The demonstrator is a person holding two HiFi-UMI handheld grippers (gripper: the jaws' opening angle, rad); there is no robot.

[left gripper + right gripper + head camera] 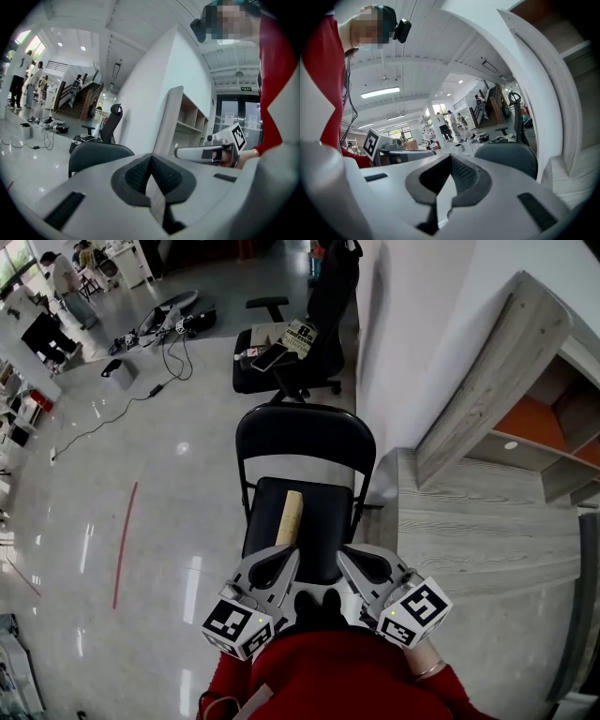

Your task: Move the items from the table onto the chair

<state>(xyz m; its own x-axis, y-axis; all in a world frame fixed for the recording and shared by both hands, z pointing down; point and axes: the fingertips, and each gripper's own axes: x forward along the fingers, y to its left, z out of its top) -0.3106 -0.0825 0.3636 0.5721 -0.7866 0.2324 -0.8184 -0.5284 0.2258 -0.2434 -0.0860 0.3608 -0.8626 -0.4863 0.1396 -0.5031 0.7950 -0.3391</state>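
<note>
A black folding chair [305, 442] stands just in front of me, and a pale wooden block [289, 517] lies lengthwise on its seat. My left gripper [284, 557] hovers over the seat's front left edge, close to the block's near end. Its jaws are shut with nothing in them. My right gripper [351, 555] hangs over the front right edge, also shut and empty. The left gripper view has its closed pads [140, 173] pointing past the chair back [96, 154], with the right gripper [206, 152] alongside. The right gripper view shows closed pads [461, 173] and the chair back [508, 157].
A grey wood-grain table [469, 521] stands right of the chair, against a white wall and an open shelf unit [525, 418]. A black office chair [281, 357] with items on its seat stands behind. Cables and gear [159, 329] lie on the shiny floor, with people far off.
</note>
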